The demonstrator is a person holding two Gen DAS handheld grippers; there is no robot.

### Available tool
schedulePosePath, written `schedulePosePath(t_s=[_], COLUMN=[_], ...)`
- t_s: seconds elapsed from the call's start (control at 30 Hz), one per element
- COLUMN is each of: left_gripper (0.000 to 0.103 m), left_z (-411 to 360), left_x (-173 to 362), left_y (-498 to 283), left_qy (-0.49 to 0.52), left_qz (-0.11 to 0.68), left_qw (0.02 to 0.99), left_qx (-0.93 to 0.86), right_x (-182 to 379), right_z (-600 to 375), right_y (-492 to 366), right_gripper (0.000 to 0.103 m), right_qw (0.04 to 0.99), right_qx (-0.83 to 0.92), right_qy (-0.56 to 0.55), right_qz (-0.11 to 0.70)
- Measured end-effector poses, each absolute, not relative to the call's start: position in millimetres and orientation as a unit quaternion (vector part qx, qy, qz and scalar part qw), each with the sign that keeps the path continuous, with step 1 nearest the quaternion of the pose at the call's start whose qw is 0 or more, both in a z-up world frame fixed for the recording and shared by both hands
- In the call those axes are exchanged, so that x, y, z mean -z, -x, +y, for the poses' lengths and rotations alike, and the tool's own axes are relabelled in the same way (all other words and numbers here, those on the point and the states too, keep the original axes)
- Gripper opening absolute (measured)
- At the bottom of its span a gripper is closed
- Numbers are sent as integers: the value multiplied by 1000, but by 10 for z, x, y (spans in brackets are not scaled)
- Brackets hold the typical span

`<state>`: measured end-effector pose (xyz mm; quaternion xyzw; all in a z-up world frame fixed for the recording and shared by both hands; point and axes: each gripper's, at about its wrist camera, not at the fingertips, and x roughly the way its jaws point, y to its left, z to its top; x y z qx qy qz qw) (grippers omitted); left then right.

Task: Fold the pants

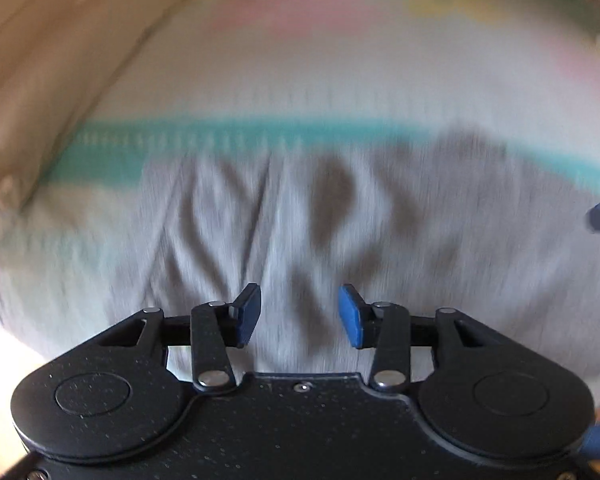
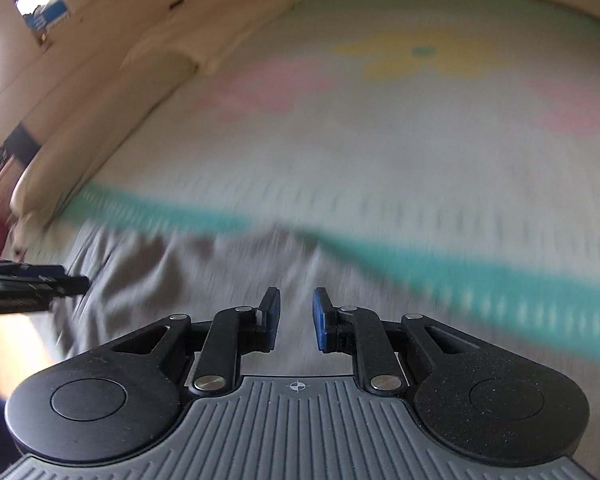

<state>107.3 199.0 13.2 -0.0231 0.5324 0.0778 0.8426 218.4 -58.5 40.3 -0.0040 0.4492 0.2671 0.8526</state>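
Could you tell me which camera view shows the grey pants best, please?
The left wrist view: the pants fill its middle, wrinkles visible despite blur. The right wrist view shows only a blurred stretch.

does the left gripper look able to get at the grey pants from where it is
Probably yes. The left gripper hovers with open jaws directly over the wrinkled grey pants, and nothing lies between them. The right gripper is off to the side, not blocking. Motion blur hides exact height.

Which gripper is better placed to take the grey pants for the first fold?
Probably the left gripper: its open jaws sit over the wrinkled middle of the grey pants. The right gripper, also open, is nearer the cloth's edge by the teal stripe.
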Motion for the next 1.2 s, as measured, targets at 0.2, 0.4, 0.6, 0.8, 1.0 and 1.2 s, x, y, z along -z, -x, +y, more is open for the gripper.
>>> schedulePosePath(t_s=[0.2,0.4,0.6,0.8,1.0,1.2], left_gripper=[62,63,67,72,73,74], left_z=[2177,2287,2258,2253,2235,2280], left_x=[-168,387,459,462,460,443], left_y=[-1608,-1713,-1631,-1673,-1678,-1692], left_qy=[52,88,75,73,80,84], left_qz=[492,574,566,565,563,562], left_qw=[862,808,816,817,818,818], left_qx=[-111,-100,-93,-88,-92,-92], right_x=[-109,96,201,145,202,51], right_z=[-439,-356,-198,-75,86,145], right_y=[-2512,-2641,-2726,-2433,-2013,-1870], right_gripper=[19,30,37,38,40,39], right_qw=[846,837,817,793,755,705], right_qx=[-282,-290,-313,-366,-423,-493], right_qy=[19,27,27,76,181,222], right_qz=[453,464,484,480,468,459])
